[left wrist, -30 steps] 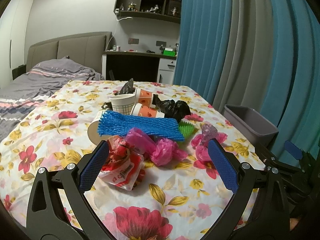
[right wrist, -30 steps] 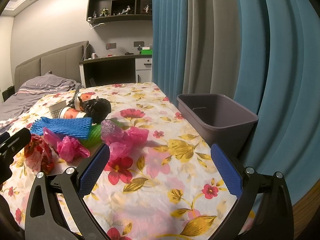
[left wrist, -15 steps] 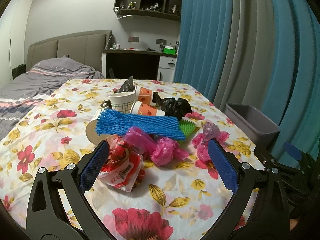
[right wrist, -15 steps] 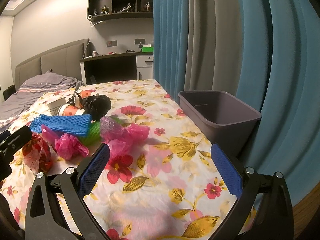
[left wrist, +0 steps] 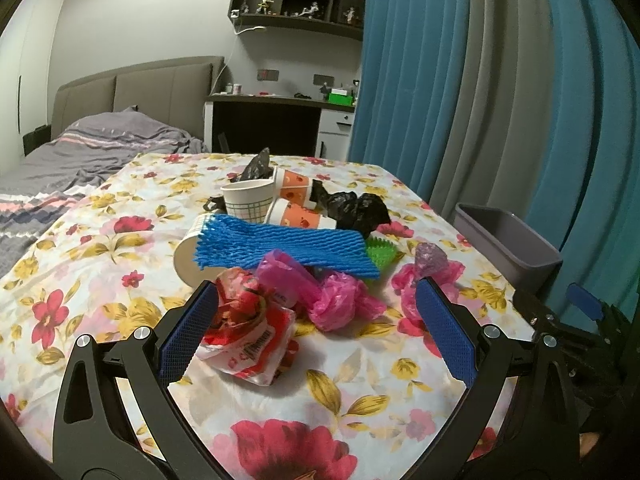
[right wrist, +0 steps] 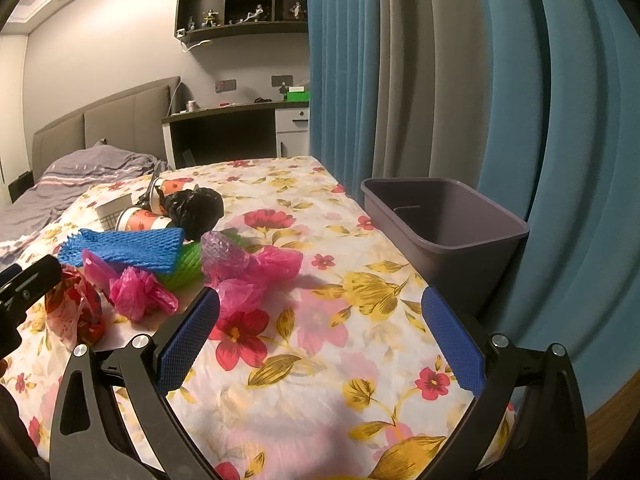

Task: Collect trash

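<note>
Floral tablecloth [left wrist: 100, 256] covers table, bed behind. Left wrist view: left gripper [left wrist: 316, 320] spread wide, holding nothing, red-white wrapper [left wrist: 248, 328] just inside its left finger. Beyond wrapper: pink bag [left wrist: 336, 304], blue foam net [left wrist: 280, 246], paper cups [left wrist: 248, 200], black bag [left wrist: 356, 210].

Right wrist view: right gripper [right wrist: 320, 328] wide apart, holding nothing, above cloth. Grey bin [right wrist: 448, 228] right of trash pile, at table edge by teal curtain [right wrist: 560, 120]. Pink bag [right wrist: 140, 292], blue foam net [right wrist: 124, 248] near pile's left side.

4 paper cups [left wrist: 249, 201], 3 pink bags [left wrist: 336, 304], 1 blue net [left wrist: 280, 246], 1 bin [right wrist: 448, 220]
</note>
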